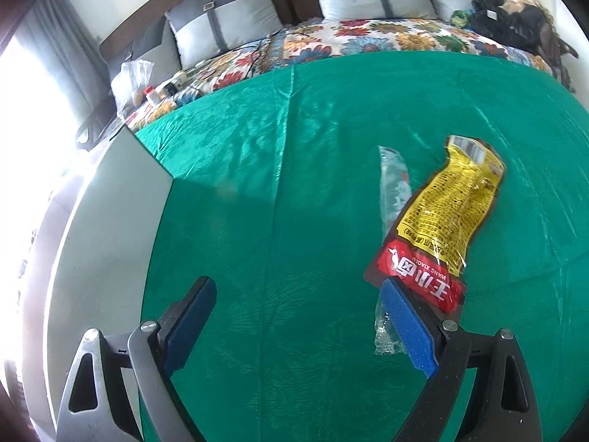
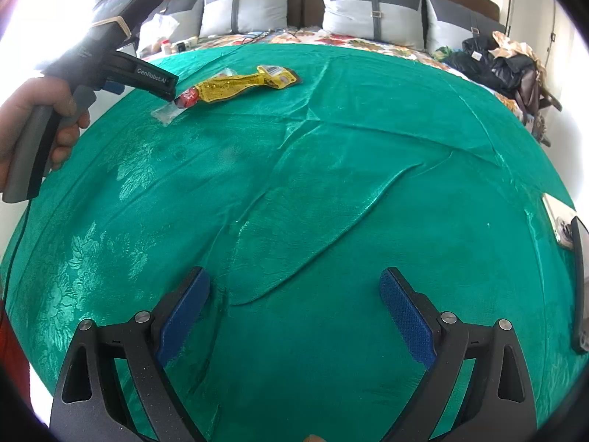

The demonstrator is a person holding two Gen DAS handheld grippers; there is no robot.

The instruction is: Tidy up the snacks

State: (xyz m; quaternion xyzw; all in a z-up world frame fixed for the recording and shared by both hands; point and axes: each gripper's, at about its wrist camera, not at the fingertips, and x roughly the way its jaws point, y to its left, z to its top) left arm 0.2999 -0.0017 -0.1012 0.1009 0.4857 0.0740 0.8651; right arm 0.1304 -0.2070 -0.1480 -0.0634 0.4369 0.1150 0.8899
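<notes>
Fig.: Both hand-held grippers spread wide over a green-covered bed, snacks beside the L one.

L hand-held gripper (image 1: 298, 313): jaws are seen wide apart, nothing clamped; its R blue pad (image 1: 408, 328) is set just over the red end of a yellow-and-red snack packet (image 1: 445, 213), w/ a clear wrapper (image 1: 394, 191) lying alongside and partly under the packet. Contact betw. pad and packet cannot be told. In the R wrist view the L unit is held by a hand (image 2: 33, 125). R hand-held gripper (image 2: 294, 309): jaws likewise apart, empty, above the bare green cloth (image 2: 331, 184). Grey pillows (image 2: 371, 11) are seen at the headboard; dark clothing (image 2: 489, 62) is piled at the far R.
</notes>
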